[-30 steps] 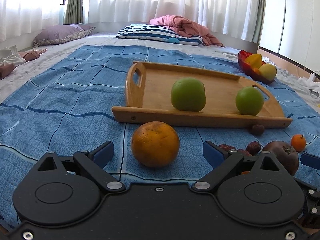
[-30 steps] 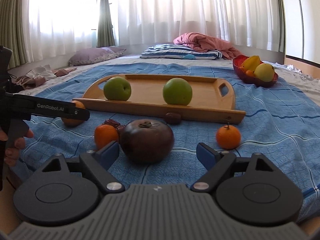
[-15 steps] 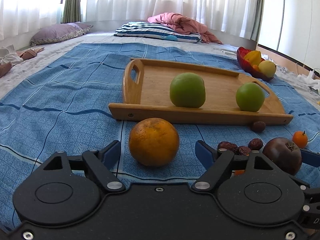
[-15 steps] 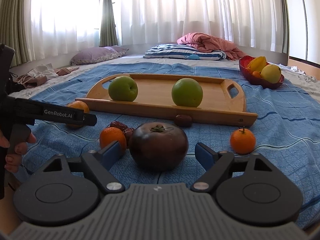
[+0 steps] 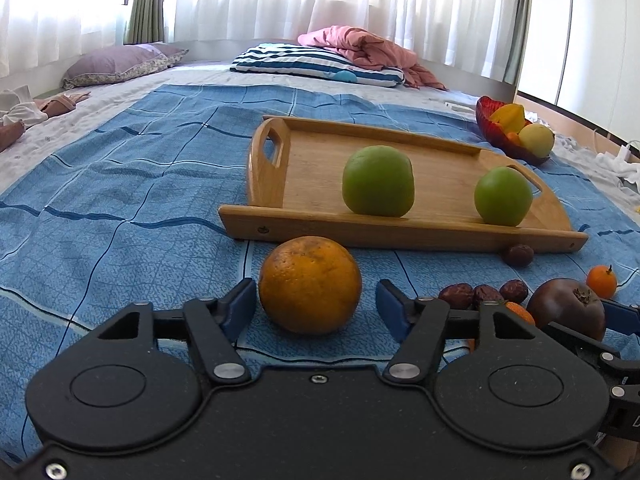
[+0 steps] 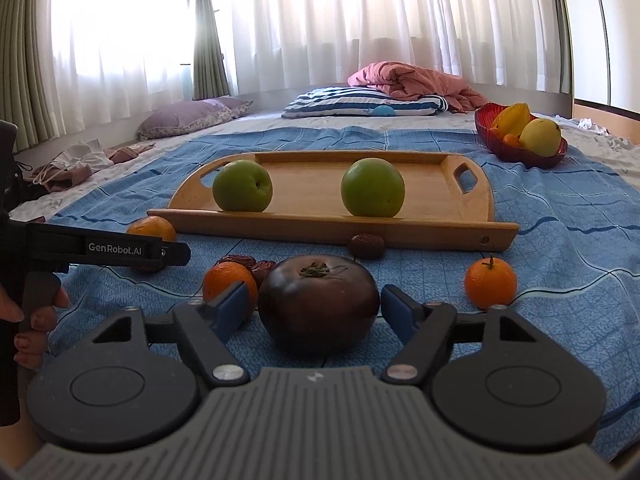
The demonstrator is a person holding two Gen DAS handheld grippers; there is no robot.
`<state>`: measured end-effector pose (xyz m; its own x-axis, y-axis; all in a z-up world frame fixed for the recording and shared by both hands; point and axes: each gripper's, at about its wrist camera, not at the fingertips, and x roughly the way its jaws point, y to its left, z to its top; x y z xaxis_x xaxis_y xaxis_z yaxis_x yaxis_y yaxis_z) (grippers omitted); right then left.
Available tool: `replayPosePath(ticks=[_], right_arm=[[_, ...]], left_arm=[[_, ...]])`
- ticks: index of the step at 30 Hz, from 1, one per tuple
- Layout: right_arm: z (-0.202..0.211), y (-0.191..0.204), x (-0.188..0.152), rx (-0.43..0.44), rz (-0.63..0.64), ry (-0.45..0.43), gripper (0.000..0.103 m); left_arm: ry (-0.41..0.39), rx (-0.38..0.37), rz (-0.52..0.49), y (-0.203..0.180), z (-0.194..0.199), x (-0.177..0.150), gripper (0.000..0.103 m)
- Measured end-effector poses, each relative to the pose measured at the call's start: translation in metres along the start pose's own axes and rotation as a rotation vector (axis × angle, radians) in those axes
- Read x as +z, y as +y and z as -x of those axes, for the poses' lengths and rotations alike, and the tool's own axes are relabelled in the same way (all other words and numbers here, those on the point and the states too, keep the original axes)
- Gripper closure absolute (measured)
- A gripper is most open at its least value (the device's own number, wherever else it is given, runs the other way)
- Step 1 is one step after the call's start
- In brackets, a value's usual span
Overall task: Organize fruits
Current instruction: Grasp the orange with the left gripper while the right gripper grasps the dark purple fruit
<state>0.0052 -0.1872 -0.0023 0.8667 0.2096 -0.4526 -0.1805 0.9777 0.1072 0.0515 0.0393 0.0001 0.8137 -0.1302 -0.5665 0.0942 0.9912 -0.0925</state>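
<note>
A large orange (image 5: 310, 284) lies on the blue blanket between the fingers of my left gripper (image 5: 316, 293). Its jaws are closing, with a small gap still showing on the right side. A dark purple tomato (image 6: 318, 304) sits between the fingers of my right gripper (image 6: 315, 298). Those jaws are closing too, and the pads stand just clear of it. Behind both is a wooden tray (image 5: 400, 233) (image 6: 320, 224) holding two green apples (image 5: 378, 180) (image 5: 503, 196). On the blanket near the tomato lie two small mandarins (image 6: 490, 282) (image 6: 229, 278) and several dates (image 6: 366, 246).
A red bowl (image 6: 520, 154) of yellow fruit stands at the back right. Pillows and a pink quilt (image 6: 412, 84) lie by the curtained window. In the right wrist view a hand (image 6: 32, 320) grips the left tool at the left edge. The blue blanket (image 5: 120, 200) stretches left of the tray.
Both grippers' fingers have narrowed around their fruits, the left one more. The right gripper has edged closer to the tomato. The fruits have not moved.
</note>
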Motion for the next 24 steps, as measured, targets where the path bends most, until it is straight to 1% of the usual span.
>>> replayPosePath(ticks=[5, 7, 12, 20, 23, 24], right_arm=[[0.000, -0.001, 0.001, 0.000, -0.009, 0.004, 0.025], [-0.001, -0.002, 0.001, -0.002, -0.017, 0.007, 0.029], [-0.004, -0.004, 0.000, -0.005, -0.046, 0.022, 0.029], [-0.011, -0.003, 0.001, -0.015, -0.048, 0.034, 0.029], [-0.013, -0.003, 0.001, -0.015, -0.055, 0.039, 0.029], [-0.013, -0.004, 0.000, -0.015, -0.055, 0.039, 0.029]], left_arm=[[-0.001, 0.010, -0.002, 0.002, 0.000, 0.001, 0.049], [-0.002, 0.014, -0.003, 0.002, 0.000, 0.000, 0.051], [0.000, 0.018, -0.002, 0.002, 0.000, 0.001, 0.052], [-0.004, 0.031, -0.015, -0.003, 0.000, -0.001, 0.051], [0.000, 0.041, -0.016, -0.003, -0.001, -0.001, 0.049], [0.002, 0.047, -0.016, -0.003, -0.002, -0.001, 0.047]])
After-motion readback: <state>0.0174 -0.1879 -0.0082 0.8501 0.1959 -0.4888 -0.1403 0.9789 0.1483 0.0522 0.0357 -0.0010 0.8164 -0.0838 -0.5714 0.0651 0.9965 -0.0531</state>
